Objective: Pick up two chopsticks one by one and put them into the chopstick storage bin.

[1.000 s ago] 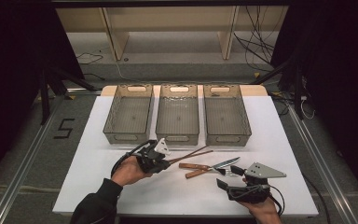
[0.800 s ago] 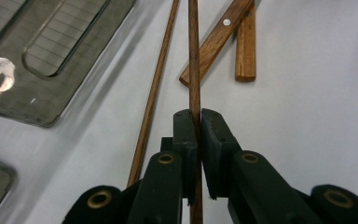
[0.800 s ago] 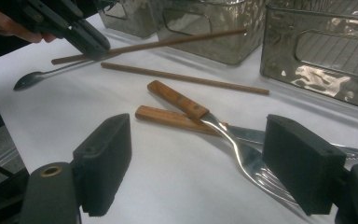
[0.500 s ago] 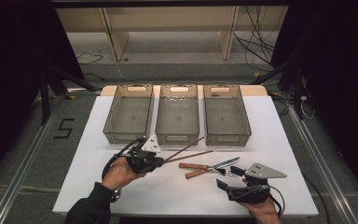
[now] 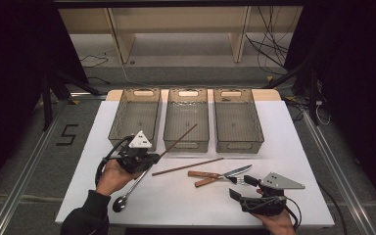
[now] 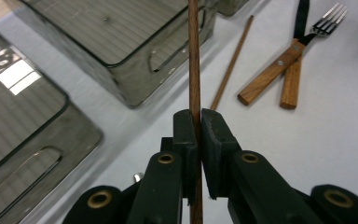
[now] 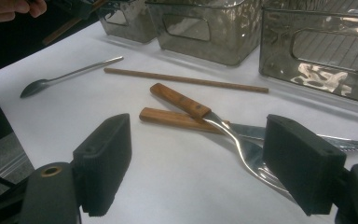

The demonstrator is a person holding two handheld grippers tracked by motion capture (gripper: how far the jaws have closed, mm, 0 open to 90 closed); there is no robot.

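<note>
Pinching one chopstick [image 6: 194, 56] tight, the left gripper [image 5: 144, 159] holds it lifted, its tip over the middle bin [image 5: 186, 119].

The stick's lower end is hidden behind the jaws in the left gripper view, and the fork [image 7: 223, 127] partly covers the knife [image 7: 186, 120] – its tines lost behind a pad of the right gripper [image 7: 214, 163], whose jaws stand wide apart around nothing. Since a second ago the left hand has gone left and up, carrying the stick off the table; the second chopstick [image 5: 187, 166] and the spoon [image 5: 130, 189] have not shifted. Bare white table [image 5: 293, 142] lies right of the bins, free to its edge.
</note>
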